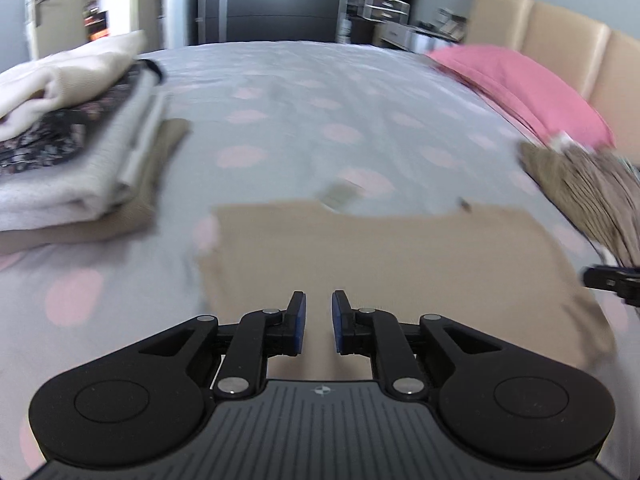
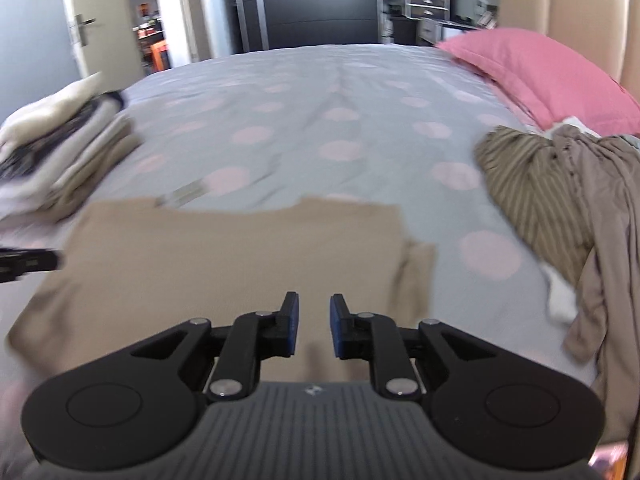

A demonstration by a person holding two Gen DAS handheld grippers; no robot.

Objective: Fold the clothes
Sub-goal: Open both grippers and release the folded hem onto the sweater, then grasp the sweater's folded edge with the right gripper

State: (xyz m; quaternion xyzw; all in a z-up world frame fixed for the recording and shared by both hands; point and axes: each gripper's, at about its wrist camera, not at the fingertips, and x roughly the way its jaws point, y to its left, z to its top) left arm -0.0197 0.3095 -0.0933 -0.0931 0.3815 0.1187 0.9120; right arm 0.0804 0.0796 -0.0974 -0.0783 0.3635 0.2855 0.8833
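A beige garment (image 1: 384, 256) lies flat on the bed, partly folded; it also shows in the right wrist view (image 2: 224, 256), with a sleeve bunched at its right side (image 2: 416, 276). My left gripper (image 1: 319, 312) hovers over its near edge, open and empty. My right gripper (image 2: 311, 314) hovers over its near edge too, open and empty. The right gripper's tip shows at the right edge of the left wrist view (image 1: 612, 280); the left gripper's tip shows at the left edge of the right wrist view (image 2: 28, 264).
A stack of folded clothes (image 1: 76, 152) sits on the left of the grey, pink-dotted bedspread (image 1: 320, 112). A heap of unfolded brown and striped clothes (image 2: 560, 200) lies on the right, below a pink pillow (image 2: 540, 72). A beige headboard (image 1: 560, 40) stands behind the pillow.
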